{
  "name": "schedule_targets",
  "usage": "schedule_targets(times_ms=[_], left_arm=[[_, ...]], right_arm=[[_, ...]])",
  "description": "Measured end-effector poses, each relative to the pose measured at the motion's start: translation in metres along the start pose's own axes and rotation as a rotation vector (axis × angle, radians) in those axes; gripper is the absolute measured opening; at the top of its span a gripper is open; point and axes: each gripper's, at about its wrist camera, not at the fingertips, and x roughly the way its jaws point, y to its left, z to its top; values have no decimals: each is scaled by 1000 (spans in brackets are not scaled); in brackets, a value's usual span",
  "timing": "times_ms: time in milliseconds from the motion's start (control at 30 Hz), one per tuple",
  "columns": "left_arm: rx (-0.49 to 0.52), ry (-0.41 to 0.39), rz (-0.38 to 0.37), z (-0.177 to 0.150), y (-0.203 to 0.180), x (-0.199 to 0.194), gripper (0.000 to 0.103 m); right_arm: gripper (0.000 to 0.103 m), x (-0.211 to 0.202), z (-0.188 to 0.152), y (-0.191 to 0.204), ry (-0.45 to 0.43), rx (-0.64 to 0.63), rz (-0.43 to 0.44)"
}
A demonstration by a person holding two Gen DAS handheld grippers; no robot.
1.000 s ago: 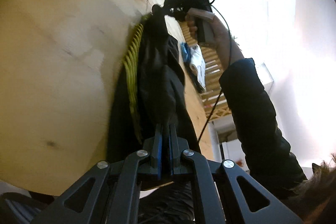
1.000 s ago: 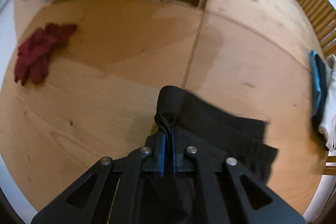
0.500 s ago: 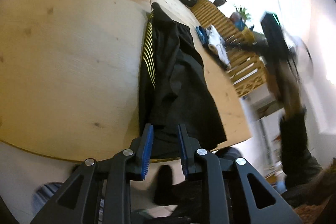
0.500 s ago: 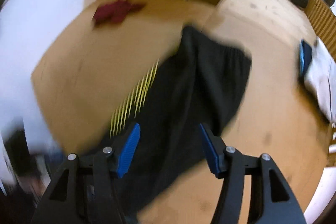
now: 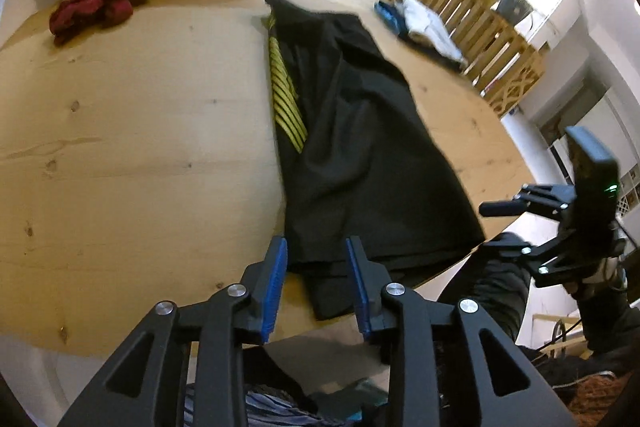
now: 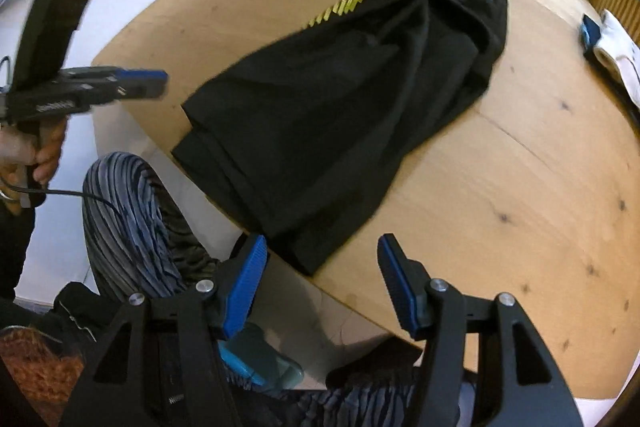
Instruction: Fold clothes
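Your left gripper (image 5: 316, 263) has its jaws spread and empty just above the near hem of the black shorts (image 5: 360, 131), and your right gripper (image 6: 318, 267) hangs with jaws spread wide and empty off the desk's near edge. The shorts lie folded lengthwise on the wooden desk (image 5: 140, 147), yellow stripes (image 5: 286, 99) on top, hem at the near edge. A red cloth (image 5: 96, 9) sits at the far side, well apart.
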Motion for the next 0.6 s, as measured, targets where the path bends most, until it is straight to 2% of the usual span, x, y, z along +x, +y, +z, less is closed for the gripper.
schedule_targets(times_ms=[133,167,200,267,433,467,500,533,600], left_arm=[[51,22,51,5,-1,8,42],[59,26,58,6,-1,9,42],[67,35,59,7,-2,12,43],[83,62,56,8,-5,20,43],[122,127,46,9,-11,40,40],[130,140,44,10,-12,44,33],[131,141,39,10,-12,45,14],[128,134,32,11,-10,45,5],[116,116,9,13,-6,43,2]], right_arm=[[56,13,3,7,18,-16,-6],[51,16,3,6,23,-11,0],[41,17,3,5,26,-8,6],[32,17,3,4,26,-1,14],[32,18,3,0,25,15,32],[29,18,3,-1,24,18,35],[17,18,3,-2,24,21,39],[11,19,3,-3,24,24,42],[7,17,3,-5,20,30,48]])
